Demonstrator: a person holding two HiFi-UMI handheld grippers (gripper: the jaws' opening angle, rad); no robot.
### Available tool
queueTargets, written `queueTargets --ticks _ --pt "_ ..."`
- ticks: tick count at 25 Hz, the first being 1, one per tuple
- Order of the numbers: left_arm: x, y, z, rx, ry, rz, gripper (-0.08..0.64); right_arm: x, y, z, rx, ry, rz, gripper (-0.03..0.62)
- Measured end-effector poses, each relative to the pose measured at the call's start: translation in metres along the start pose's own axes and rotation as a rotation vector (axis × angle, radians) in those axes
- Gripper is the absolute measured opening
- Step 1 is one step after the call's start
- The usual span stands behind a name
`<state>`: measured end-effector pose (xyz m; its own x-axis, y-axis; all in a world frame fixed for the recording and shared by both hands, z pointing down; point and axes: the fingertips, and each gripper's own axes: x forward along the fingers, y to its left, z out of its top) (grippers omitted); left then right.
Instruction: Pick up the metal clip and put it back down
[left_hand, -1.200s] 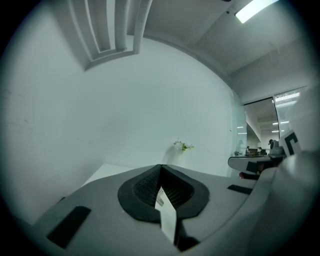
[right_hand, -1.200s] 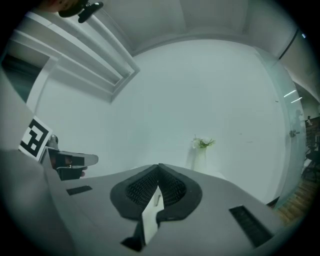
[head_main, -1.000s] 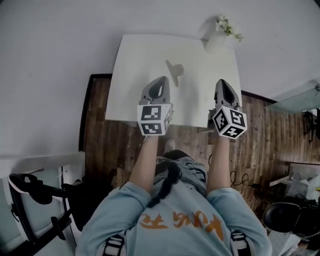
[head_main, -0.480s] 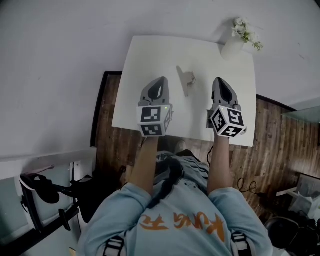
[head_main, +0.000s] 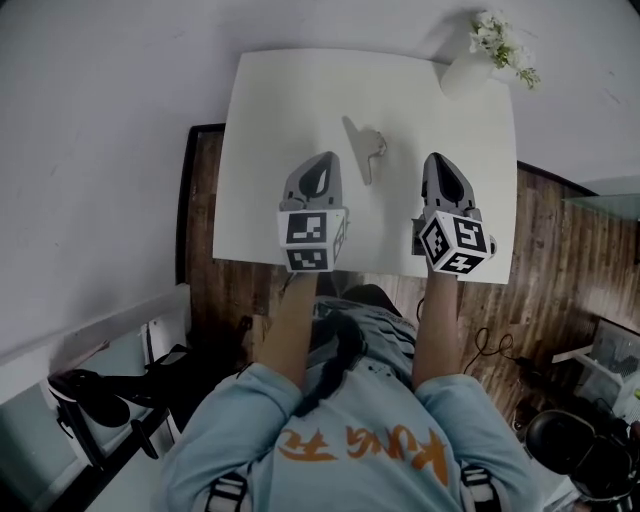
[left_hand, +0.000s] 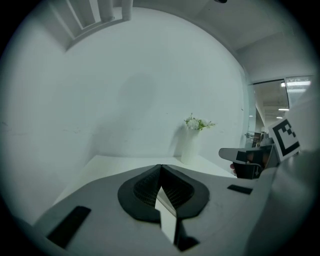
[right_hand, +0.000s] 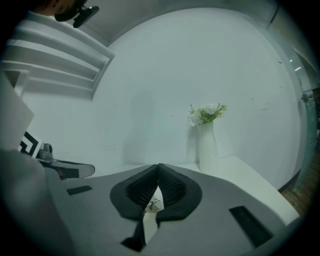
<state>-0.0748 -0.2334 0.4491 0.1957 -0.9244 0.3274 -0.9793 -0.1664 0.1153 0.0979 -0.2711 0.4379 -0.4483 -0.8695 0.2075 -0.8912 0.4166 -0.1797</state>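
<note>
The left gripper (head_main: 322, 165) has its jaws pressed together at the tips, with nothing between them. The right gripper (head_main: 440, 162) is likewise closed tip to tip and grips nothing.

The small silver metal clip (head_main: 367, 150) lies on the white square table (head_main: 260, 120). It sits between the two pairs of jaws and slightly ahead of their tips, nearer the left jaws than the right, and neither touches it. From the right gripper view a small wiry shape, apparently the clip (right_hand: 152, 204), shows through the gap below the joined tips, lying on the table beyond the jaws and not between the pads.

Well ahead of the right jaws and a little to their right, a tall white vase (head_main: 466, 75) holding pale flowers (head_main: 500, 40) stands at the table's far corner. From the left jaws it sits ahead and to the right (left_hand: 189, 146).
</note>
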Motion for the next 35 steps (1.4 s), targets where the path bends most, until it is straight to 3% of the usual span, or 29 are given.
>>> queueTargets --ticks 9,20,30,35 --pt "0.029 0.02 -0.042 -0.037 0.115 -0.002 0.02 0.031 0.006 -0.047 0.035 0.132 0.039 0.014" --pt "0.061 0.042 -0.07 -0.051 0.2 -0.052 0.02 0.083 0.026 -0.098 0.091 0.278 0.073 0.099" --pt "0.088 0.067 -0.096 -0.073 0.272 -0.083 0.02 0.124 0.031 -0.148 0.181 0.398 0.055 0.152" --pt "0.093 0.082 -0.101 -0.094 0.288 -0.068 0.02 0.136 0.035 -0.156 0.213 0.431 0.059 0.124"
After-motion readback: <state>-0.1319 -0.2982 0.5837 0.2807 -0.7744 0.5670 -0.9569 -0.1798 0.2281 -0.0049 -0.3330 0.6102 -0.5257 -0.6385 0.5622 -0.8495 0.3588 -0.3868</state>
